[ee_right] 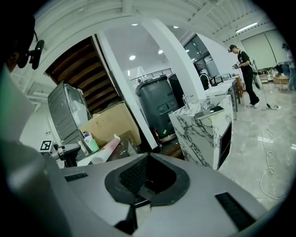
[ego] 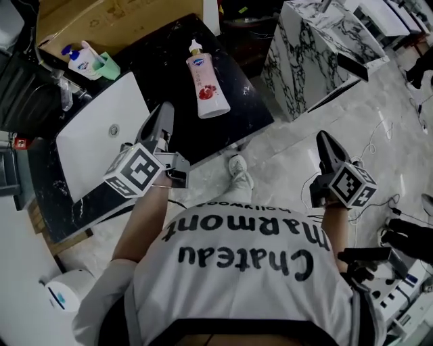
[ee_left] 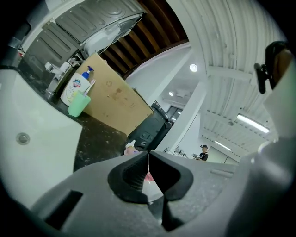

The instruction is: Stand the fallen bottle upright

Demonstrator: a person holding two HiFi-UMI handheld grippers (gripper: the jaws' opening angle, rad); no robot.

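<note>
The fallen bottle [ego: 208,81], white and pink with a pump cap, lies on its side on the black countertop [ego: 169,54], cap pointing away from me. My left gripper [ego: 164,110] is shut and empty. It hovers over the counter's near edge, short of the bottle and to its left. In the left gripper view the bottle [ee_left: 131,148] peeks just past the shut jaw tips [ee_left: 148,152]. My right gripper [ego: 325,137] is also shut and empty. It hangs over the floor well right of the counter. In its own view the bottle [ee_right: 104,150] lies far to the left.
A white sink basin [ego: 88,145] fills the counter's left part. A blue-and-white pump bottle [ego: 78,61] and a green cup [ego: 107,66] stand behind it, before a cardboard box [ego: 115,20]. A marble-patterned block [ego: 318,47] stands right of the counter. Cables lie on the floor [ego: 385,203].
</note>
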